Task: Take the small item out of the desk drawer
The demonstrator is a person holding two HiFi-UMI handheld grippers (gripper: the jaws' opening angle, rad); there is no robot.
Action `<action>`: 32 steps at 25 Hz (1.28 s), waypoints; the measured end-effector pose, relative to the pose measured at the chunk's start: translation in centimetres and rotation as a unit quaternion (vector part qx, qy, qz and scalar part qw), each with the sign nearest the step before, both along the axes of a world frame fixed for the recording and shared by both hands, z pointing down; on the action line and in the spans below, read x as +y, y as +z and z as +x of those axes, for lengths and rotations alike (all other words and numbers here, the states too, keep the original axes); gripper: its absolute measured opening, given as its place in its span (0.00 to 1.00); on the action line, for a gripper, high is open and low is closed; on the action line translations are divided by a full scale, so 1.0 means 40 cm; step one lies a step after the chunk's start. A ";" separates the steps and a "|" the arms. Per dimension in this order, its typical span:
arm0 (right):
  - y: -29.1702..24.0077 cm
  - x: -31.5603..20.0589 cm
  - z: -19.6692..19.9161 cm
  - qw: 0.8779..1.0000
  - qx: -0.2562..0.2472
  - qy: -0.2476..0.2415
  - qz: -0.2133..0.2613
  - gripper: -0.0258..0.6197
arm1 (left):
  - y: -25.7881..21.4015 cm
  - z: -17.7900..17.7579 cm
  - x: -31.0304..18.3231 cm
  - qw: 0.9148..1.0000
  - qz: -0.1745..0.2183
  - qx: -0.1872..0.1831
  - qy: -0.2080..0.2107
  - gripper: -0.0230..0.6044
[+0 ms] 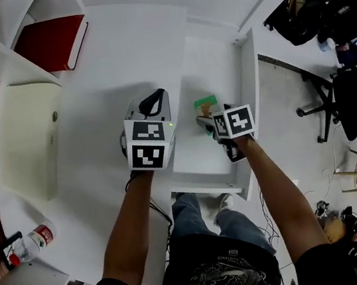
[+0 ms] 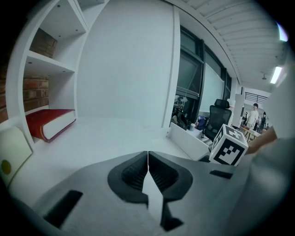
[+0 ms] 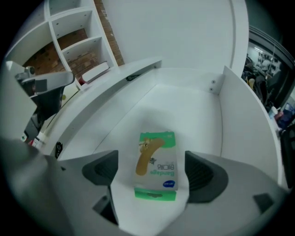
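- Drawer (image 1: 248,70): pulled out from the white desk (image 1: 130,52), open at the top, its floor bare but for one item.
- Bandage box (image 3: 156,166): a small green-and-white carton that lies flat on the drawer floor, printed face up, near the middle and well apart from the drawer walls.
- Right gripper (image 3: 152,171): held inside the drawer with its jaws spread wide. The box sits between the two pads (image 3: 199,172), with a gap on each side, so nothing is gripped yet.
- Left gripper (image 2: 147,173): jaws pressed together with nothing between them. In the head view it is over the desktop, just beside the drawer's left edge.
- Red book (image 1: 52,43): lies flat on a shelf at the back left and plays no part in the task.
- Handling, as a judgement: the box is probably very light, with thin cardboard walls that dent under a hard squeeze. Its glossy faces may slip.
- Where to hold, as a judgement: across the two long side edges, near mid-length, with the pads lowered almost to the drawer floor, since the box lies flat and offers little height. A gentle closing should be enough.
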State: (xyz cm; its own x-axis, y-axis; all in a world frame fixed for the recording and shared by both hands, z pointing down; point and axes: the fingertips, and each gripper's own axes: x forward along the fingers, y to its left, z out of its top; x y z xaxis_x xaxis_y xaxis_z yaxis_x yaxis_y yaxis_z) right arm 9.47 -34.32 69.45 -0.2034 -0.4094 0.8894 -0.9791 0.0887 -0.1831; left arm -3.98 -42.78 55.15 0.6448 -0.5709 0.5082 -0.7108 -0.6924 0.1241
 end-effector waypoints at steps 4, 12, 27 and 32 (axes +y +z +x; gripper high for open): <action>0.033 -0.010 0.006 1.000 0.009 0.005 -0.009 0.75 | 0.015 -0.001 -0.013 1.000 -0.004 -0.002 0.005 0.05; 0.072 -0.028 0.000 0.999 0.019 0.002 -0.028 0.76 | 0.023 0.004 -0.026 1.000 -0.001 0.001 0.009 0.05; 0.083 -0.025 0.016 0.997 0.059 0.004 -0.045 0.65 | 0.020 0.005 -0.032 1.000 0.001 0.001 0.010 0.05; 0.079 -0.022 0.023 0.997 0.058 -0.001 -0.045 0.58 | 0.019 0.019 -0.030 1.000 0.001 -0.001 0.014 0.05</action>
State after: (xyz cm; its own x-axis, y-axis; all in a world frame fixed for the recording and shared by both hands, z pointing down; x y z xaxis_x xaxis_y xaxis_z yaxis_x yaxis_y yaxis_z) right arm 10.39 -35.19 72.62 -0.0978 -0.3273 0.9398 -0.9940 0.0786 -0.0761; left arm -3.21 -43.99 55.93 0.6589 -0.5544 0.5085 -0.6918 -0.7120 0.1202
